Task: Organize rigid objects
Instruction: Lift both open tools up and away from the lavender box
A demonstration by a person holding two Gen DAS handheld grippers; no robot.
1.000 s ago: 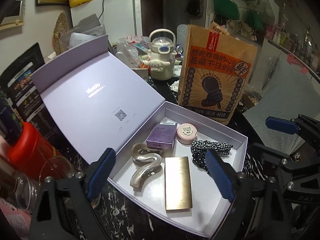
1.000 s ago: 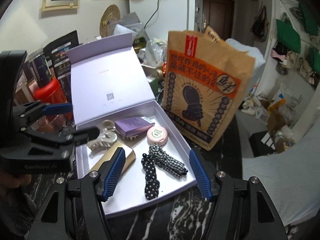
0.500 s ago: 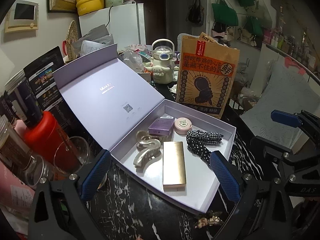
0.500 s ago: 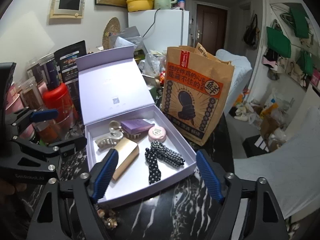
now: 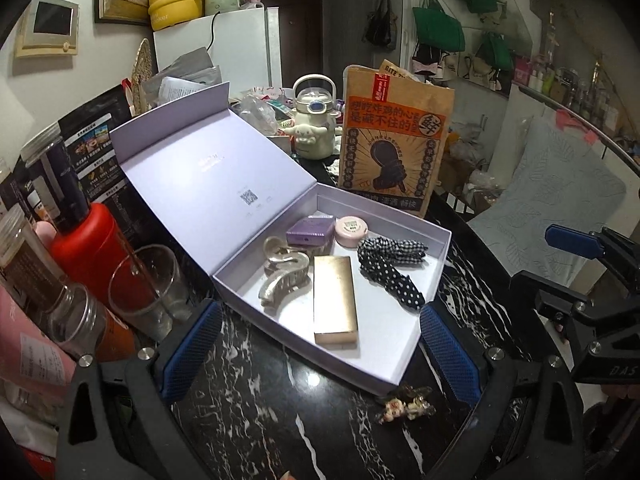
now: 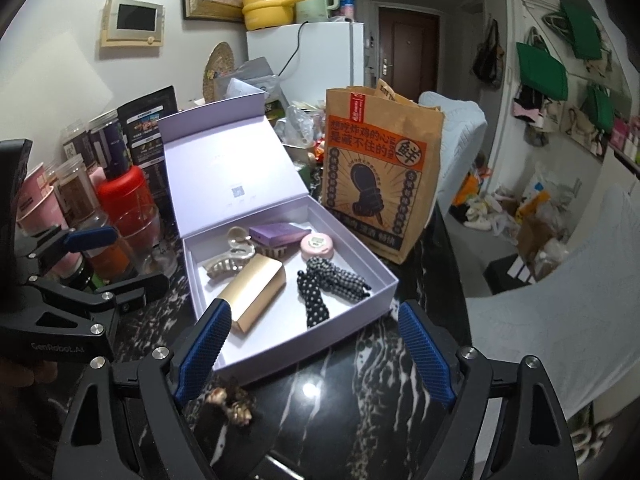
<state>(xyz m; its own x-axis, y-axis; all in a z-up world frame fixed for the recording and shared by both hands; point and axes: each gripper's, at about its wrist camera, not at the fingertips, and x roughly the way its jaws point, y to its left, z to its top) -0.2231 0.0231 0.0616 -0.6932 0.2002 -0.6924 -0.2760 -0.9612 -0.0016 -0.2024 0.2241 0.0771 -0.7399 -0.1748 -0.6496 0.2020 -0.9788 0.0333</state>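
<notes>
While your left gripper [image 5: 318,346] and right gripper [image 6: 314,346] gape empty, the matte lilac box [image 5: 400,364] holds a smooth gold bar [image 5: 334,300]; glossy marbled bench [image 5: 280,412] lies bare nearby.

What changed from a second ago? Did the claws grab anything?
Both claws backed away from the box, opening wider: the left claw and right claw hold nothing. A small hair clip on the table now shows in front. The things inside the box stayed put.

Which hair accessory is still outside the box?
The small brown decorated hair clip on the black marble table, just before the lavender box; the pearly claw clip and the dotted scrunchie lie inside.
</notes>
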